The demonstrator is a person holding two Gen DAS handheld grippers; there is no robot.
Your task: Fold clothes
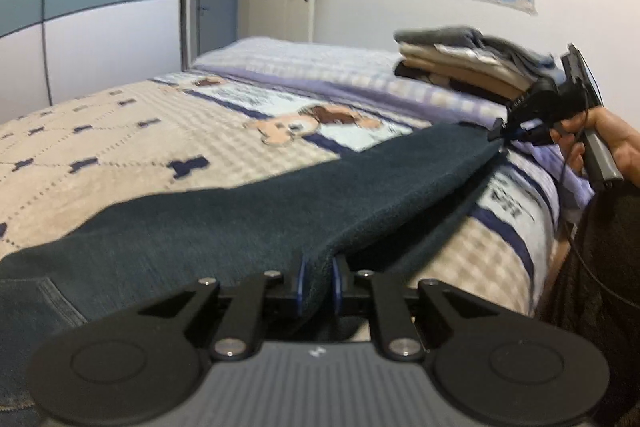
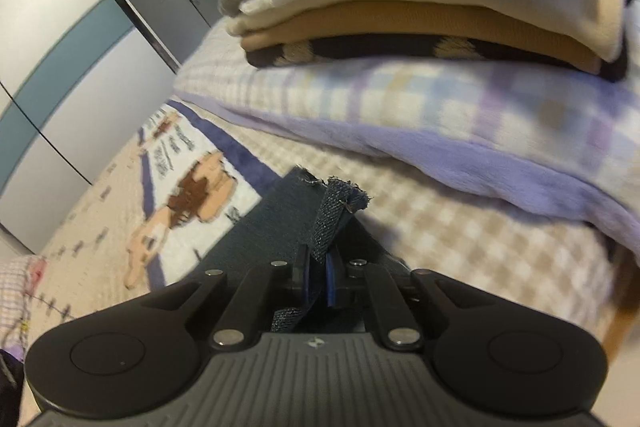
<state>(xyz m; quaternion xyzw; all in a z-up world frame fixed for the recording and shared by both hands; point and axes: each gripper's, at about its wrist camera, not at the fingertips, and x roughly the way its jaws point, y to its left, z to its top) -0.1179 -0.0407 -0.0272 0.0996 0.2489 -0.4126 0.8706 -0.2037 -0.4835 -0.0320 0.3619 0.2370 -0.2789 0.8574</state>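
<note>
With the left gripper (image 1: 318, 281) and right gripper (image 2: 319, 277) each pinching the dark jeans (image 1: 248, 223) low-centre over the bed (image 1: 120, 131), the frayed hem (image 2: 340, 199) could slip free.

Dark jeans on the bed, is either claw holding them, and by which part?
Both. The left claw pinches a fold of the jeans along their near edge; the right claw grips the frayed hem end.

One pair of jeans (image 1: 240, 223), one stack of folded clothes (image 2: 420, 11), two grippers.
</note>
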